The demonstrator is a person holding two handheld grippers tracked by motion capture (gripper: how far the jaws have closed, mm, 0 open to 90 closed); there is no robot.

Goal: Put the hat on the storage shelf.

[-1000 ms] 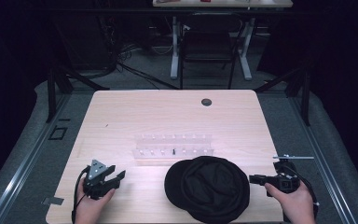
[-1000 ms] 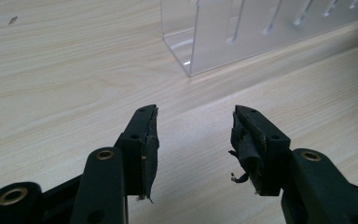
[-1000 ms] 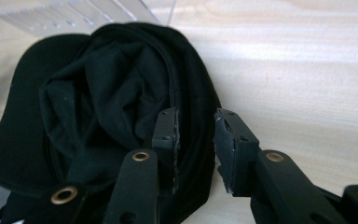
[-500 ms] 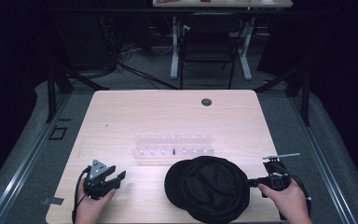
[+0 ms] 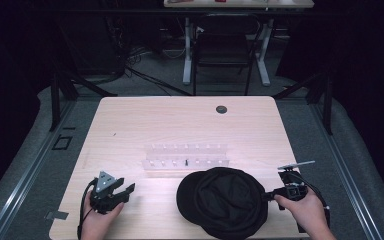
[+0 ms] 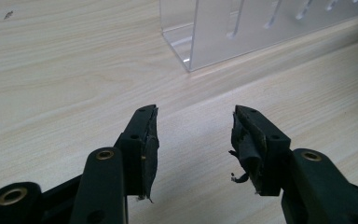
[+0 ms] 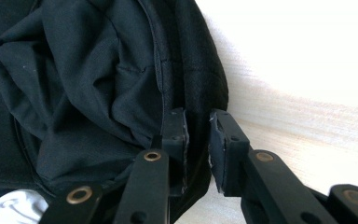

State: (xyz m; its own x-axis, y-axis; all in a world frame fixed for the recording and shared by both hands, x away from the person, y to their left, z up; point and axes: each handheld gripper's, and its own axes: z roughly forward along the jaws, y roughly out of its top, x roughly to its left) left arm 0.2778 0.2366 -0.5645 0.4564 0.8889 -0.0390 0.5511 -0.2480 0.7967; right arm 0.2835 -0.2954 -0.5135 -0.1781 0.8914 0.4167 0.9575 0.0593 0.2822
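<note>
Between right gripper's [image 7: 196, 140] jaws, black cap's [image 7: 98, 93] edge

Right gripper [image 5: 269, 195] moved in from the table's right edge to the rim of the black cap [image 5: 222, 202], jaws now narrowed around the cap's edge with a thin fold between them. Right hand [image 5: 302, 210] shifted inward with it.
</note>
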